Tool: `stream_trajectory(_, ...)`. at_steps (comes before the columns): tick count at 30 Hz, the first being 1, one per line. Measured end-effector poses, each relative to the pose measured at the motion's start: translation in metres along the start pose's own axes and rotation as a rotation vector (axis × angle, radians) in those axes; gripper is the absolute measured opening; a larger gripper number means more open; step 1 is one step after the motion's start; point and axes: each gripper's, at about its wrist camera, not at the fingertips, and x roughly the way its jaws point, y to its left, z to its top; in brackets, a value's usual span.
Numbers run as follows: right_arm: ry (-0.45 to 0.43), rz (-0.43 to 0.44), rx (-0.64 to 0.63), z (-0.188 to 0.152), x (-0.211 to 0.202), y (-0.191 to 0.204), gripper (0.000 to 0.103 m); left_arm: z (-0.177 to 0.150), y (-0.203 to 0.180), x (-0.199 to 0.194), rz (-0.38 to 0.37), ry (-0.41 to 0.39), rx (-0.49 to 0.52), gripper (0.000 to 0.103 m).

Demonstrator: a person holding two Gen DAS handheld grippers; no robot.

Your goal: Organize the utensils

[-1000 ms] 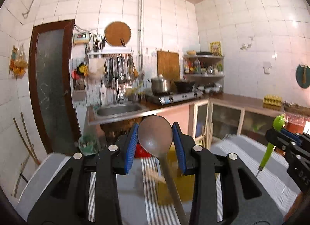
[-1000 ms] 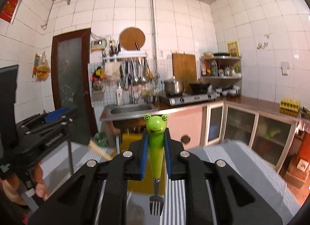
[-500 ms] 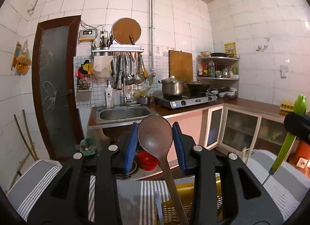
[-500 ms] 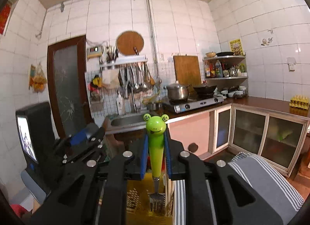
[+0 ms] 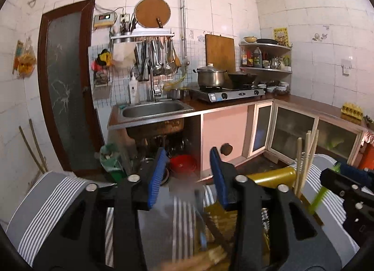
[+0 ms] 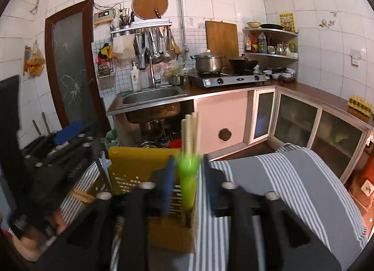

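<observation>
A yellow slotted utensil holder (image 6: 140, 165) stands on the striped cloth with pale chopsticks (image 6: 190, 133) upright in it. My right gripper (image 6: 188, 165) hangs over the holder, its jaws opening. The green frog-handled fork (image 6: 187, 182) is a blur between the pads, free of them and pointing down into the holder. My left gripper (image 5: 188, 163) is also opening just left of the holder (image 5: 273, 174). The grey spoon (image 5: 183, 184) shows only as a low blur between its pads, which do not touch it. The right gripper (image 5: 346, 189) appears at the right edge of that view.
A grey, white-striped cloth (image 6: 280, 189) covers the table. A blue-handled utensil (image 6: 104, 165) leans in the holder's left side. Beyond the table are the sink (image 5: 152, 109), the stove with a pot (image 5: 210, 76) and floor cabinets. A hand (image 6: 28, 245) holds the left gripper.
Both grippers came forward and down over the yellow holder. Both jaws have spread; the spoon and the fork, held firmly before, have slipped down and blurred.
</observation>
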Motion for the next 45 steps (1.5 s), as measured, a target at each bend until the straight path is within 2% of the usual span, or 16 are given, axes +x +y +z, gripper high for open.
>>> stream_trajectory(1, -0.022, -0.014, 0.004, 0.002, -0.011, -0.003, 0.059, 0.000, 0.005, -0.007, -0.003, -0.005, -0.010, 0.053)
stream_trajectory(3, -0.046, -0.021, 0.008, 0.006, -0.033, -0.006, 0.061, 0.003, 0.017, -0.034, 0.002, -0.024, -0.033, 0.077)
stream_trajectory(5, -0.050, -0.025, 0.010, 0.007, -0.057, -0.009, 0.075, 0.001, 0.030, -0.066, -0.001, -0.047, -0.044, 0.088)
stream_trajectory(6, -0.054, -0.025, 0.011, 0.005, -0.068, -0.011, 0.079, 0.000, 0.035, -0.078, -0.006, -0.053, -0.044, 0.093)
stream_trajectory(8, -0.063, -0.023, -0.001, -0.007, -0.094, -0.011, 0.090, -0.009, 0.045, -0.112, -0.002, -0.079, -0.045, 0.098)
stream_trajectory(12, -0.053, -0.010, -0.025, -0.048, -0.134, -0.007, 0.097, -0.042, 0.055, -0.171, 0.010, -0.114, -0.036, 0.098)
stream_trajectory(15, -0.035, 0.016, -0.027, -0.090, -0.154, -0.003, 0.098, -0.074, 0.055, -0.203, -0.002, -0.099, -0.039, 0.098)
stream_trajectory(20, -0.022, 0.009, -0.037, -0.150, -0.173, 0.002, 0.099, -0.131, 0.055, -0.231, 0.013, -0.042, -0.051, 0.098)
stream_trajectory(24, -0.066, -0.030, -0.095, -0.180, -0.184, 0.009, 0.099, -0.165, 0.052, -0.237, 0.036, -0.033, -0.032, 0.098)
stream_trajectory(27, -0.064, -0.025, -0.086, -0.186, -0.187, 0.008, 0.099, -0.177, 0.047, -0.233, 0.068, -0.027, 0.007, 0.098)
stream_trajectory(30, -0.104, -0.046, -0.092, -0.189, -0.191, 0.009, 0.099, -0.186, 0.043, -0.236, 0.076, -0.048, 0.028, 0.098)
stream_trajectory(37, -0.155, -0.081, -0.084, -0.199, -0.199, 0.009, 0.099, -0.187, 0.045, -0.237, 0.061, -0.049, 0.020, 0.098)
stream_trajectory(45, -0.170, -0.068, -0.043, -0.199, -0.205, 0.002, 0.099, -0.185, 0.043, -0.236, 0.045, -0.042, 0.023, 0.098)
